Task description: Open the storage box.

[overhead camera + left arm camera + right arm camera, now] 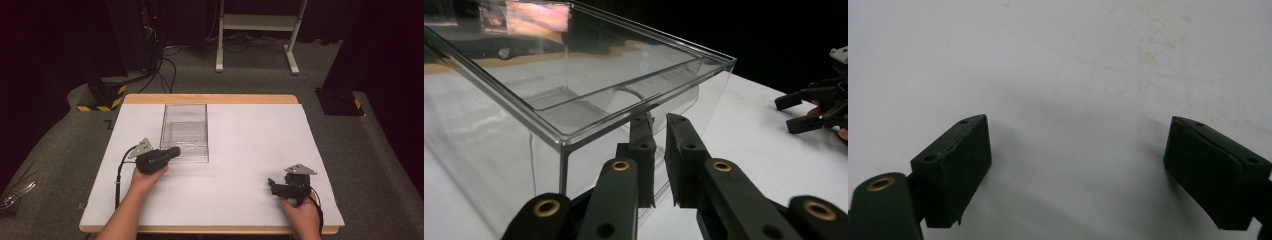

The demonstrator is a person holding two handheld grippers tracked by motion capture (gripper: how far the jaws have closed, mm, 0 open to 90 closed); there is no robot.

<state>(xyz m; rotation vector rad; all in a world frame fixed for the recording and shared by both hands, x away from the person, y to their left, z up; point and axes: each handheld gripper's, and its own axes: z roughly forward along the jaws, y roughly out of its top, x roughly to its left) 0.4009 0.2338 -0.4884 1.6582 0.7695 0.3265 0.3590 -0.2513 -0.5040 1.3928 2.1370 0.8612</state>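
Gripping work is falling to the left tool, which is reaching the near wall of the clear plastic box standing toward the far left of the white counter. Its jaws are sitting nearly pressed together at that wall close to the box's right corner, apparently pinching the thin plastic, though the clear wall is making contact hard to confirm. The right tool is resting well apart near the counter's right edge, jaws spread wide over bare surface, holding nothing. Next, judging by the setup, the pinch needs firming before the box is being dragged or lifted, keeping it level.
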